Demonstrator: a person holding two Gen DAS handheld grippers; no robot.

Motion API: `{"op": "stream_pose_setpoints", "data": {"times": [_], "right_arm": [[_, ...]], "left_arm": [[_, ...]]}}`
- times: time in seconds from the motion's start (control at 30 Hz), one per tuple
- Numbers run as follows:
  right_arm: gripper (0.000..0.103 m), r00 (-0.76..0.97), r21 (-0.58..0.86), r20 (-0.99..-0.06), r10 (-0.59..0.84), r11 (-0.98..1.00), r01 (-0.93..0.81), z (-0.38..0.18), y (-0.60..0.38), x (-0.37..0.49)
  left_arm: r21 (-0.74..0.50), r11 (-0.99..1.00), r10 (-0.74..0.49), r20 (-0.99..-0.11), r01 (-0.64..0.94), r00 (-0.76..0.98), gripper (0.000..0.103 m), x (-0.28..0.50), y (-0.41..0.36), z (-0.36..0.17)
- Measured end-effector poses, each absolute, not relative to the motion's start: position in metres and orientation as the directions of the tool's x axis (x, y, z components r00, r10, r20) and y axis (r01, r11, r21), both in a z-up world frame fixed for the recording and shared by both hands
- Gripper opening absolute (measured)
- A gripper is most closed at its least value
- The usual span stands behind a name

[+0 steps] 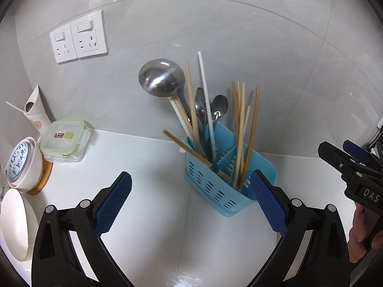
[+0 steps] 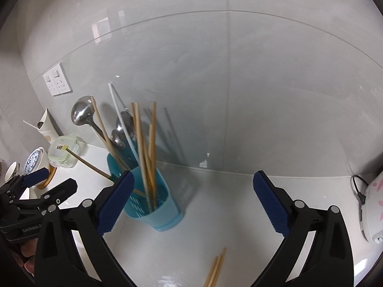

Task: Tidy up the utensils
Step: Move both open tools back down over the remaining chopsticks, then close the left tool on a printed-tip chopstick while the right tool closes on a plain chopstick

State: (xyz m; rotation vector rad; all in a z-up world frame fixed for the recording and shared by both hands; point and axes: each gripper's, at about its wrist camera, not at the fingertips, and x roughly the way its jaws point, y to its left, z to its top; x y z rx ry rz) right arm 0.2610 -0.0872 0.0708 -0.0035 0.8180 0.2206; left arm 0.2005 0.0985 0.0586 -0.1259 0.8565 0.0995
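Observation:
A blue plastic utensil holder [image 1: 215,186] stands on the white counter near the wall, also in the right wrist view [image 2: 158,205]. It holds a steel ladle [image 1: 161,77], spoons [image 1: 219,106], a white stick and several wooden chopsticks [image 1: 241,129]. A few loose chopsticks [image 2: 215,270] lie on the counter in front of it. My left gripper [image 1: 191,203] is open and empty just before the holder. My right gripper [image 2: 194,203] is open and empty to the holder's right; it also shows in the left wrist view [image 1: 344,153].
A lidded glass food box [image 1: 64,141], a patterned cup [image 1: 21,162] on a wooden coaster, a white bowl [image 1: 16,224] and a paper cup [image 1: 36,110] sit at the left. Wall sockets [image 1: 79,39] are above. A white appliance [image 2: 373,210] with a cord stands at the right.

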Motion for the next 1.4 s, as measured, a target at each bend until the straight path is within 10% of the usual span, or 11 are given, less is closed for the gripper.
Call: {"op": "stream_pose_setpoints", "data": {"times": [1.4], "right_arm": [[0.095,0.479,-0.065,-0.866,-0.145,0.981,0.180,-0.029,-0.292,0.110]], "left_arm": [[-0.119,0.980,-0.162,-0.940,0.158,0.300,0.097,0.145,-0.059,-0.090]]}}
